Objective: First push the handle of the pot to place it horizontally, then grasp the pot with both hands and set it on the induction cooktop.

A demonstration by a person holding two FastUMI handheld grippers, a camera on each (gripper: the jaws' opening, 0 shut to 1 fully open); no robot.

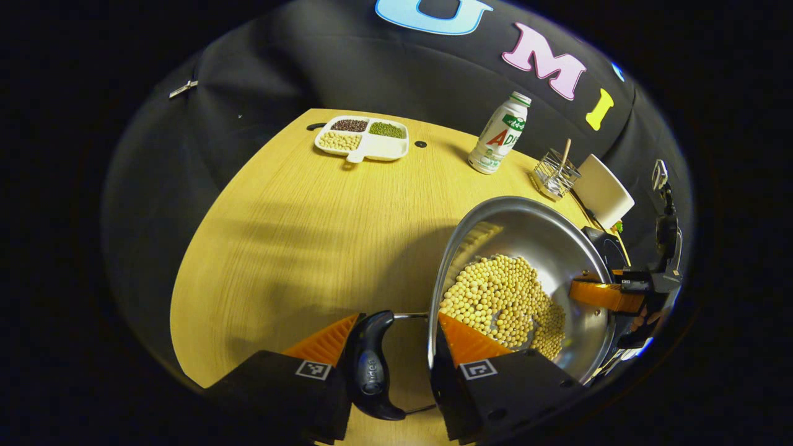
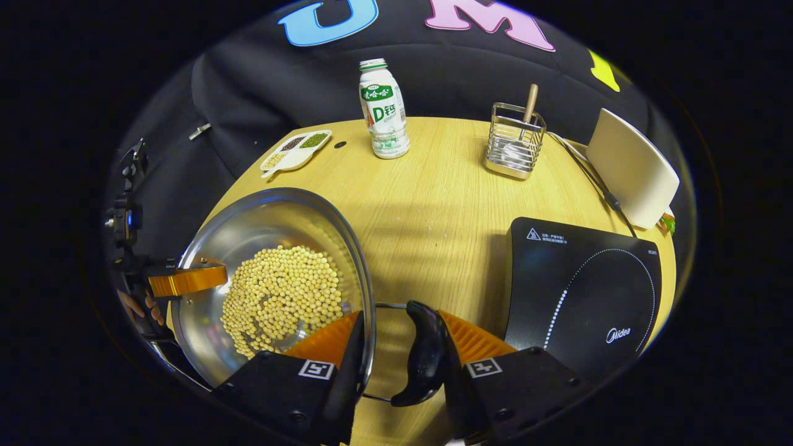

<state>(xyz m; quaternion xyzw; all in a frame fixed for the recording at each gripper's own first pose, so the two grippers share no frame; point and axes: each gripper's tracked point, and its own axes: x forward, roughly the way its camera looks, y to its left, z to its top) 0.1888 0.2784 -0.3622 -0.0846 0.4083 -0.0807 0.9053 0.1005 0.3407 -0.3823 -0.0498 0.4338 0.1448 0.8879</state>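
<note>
"Judging from the handles, was the pushing step done?"

"It looked so. Both side handles of the pot (image 1: 533,229) stuck out level, and each had a hand-held gripper on it, so I took the job to be in its second part."

"How did the left hand-held gripper (image 1: 396,322) sit?"

"Closed on the pot's left side: one finger lay against the outside of the left handle (image 1: 372,365), the other inside the rim, so handle and rim were pinched between them."

"And the right hand-held gripper (image 2: 399,319)?"

"The same, mirrored. One finger pressed the right handle (image 2: 424,353) from outside, the other sat inside the wall beside the beans (image 2: 279,297)."

"Where was the pot?"

"Near the front of the counter (image 1: 279,248), just left of the cooktop (image 2: 582,291) and apart from it. Whether it had left the counter, I could not tell."

"So what was left?"

"The carry to the right and the set-down on the cooktop, whose top was bare. With loose beans inside, I judged it should stay level on the way."
</note>
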